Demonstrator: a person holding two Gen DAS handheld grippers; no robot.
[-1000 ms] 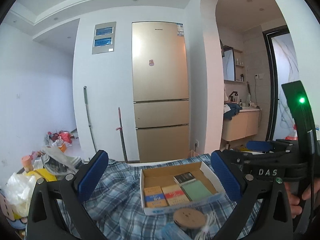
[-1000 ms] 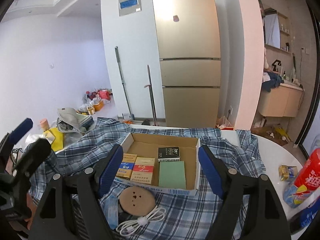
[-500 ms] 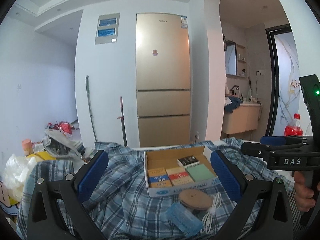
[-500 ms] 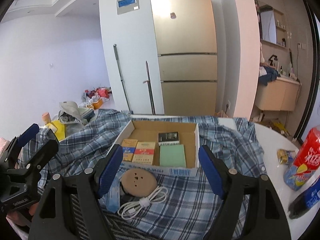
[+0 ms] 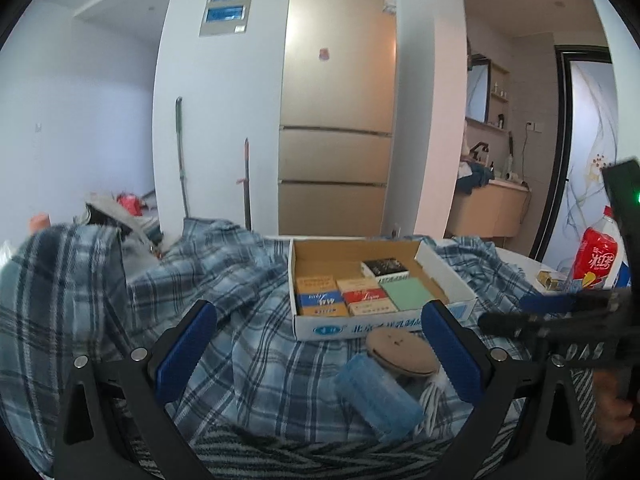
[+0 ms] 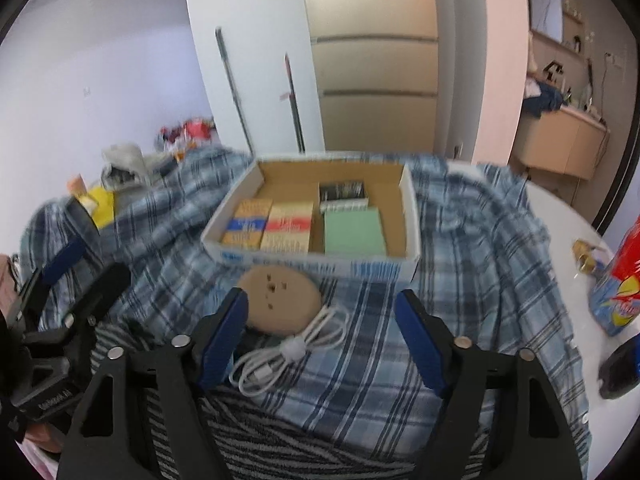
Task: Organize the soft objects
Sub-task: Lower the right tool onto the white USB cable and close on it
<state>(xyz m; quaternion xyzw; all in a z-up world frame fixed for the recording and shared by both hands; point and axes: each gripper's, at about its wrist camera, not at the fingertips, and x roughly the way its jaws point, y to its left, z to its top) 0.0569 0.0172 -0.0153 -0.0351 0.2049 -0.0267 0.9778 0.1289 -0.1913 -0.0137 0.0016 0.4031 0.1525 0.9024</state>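
A blue plaid shirt (image 5: 248, 312) lies spread and rumpled over the round table; it also shows in the right wrist view (image 6: 460, 280). A striped grey cloth (image 6: 280, 440) lies under its near edge. My left gripper (image 5: 316, 356) is open and empty, above the shirt's front left part. My right gripper (image 6: 320, 336) is open and empty, above a coiled white cable (image 6: 292, 352) on the shirt. The right gripper also shows at the right edge of the left wrist view (image 5: 560, 320).
A cardboard box (image 5: 440, 272) of small packs sits on the shirt, also in the right wrist view (image 6: 412, 208). In front lie a tan round disc (image 6: 280, 300) and a blue pack (image 5: 376, 396). A red-labelled bottle (image 5: 596, 256) stands at right. Fridge (image 5: 336, 120) behind.
Both grippers have pulled back and tilted down toward the table, so the shirt, disc and cable now fill more of the views. Both stay open and empty.
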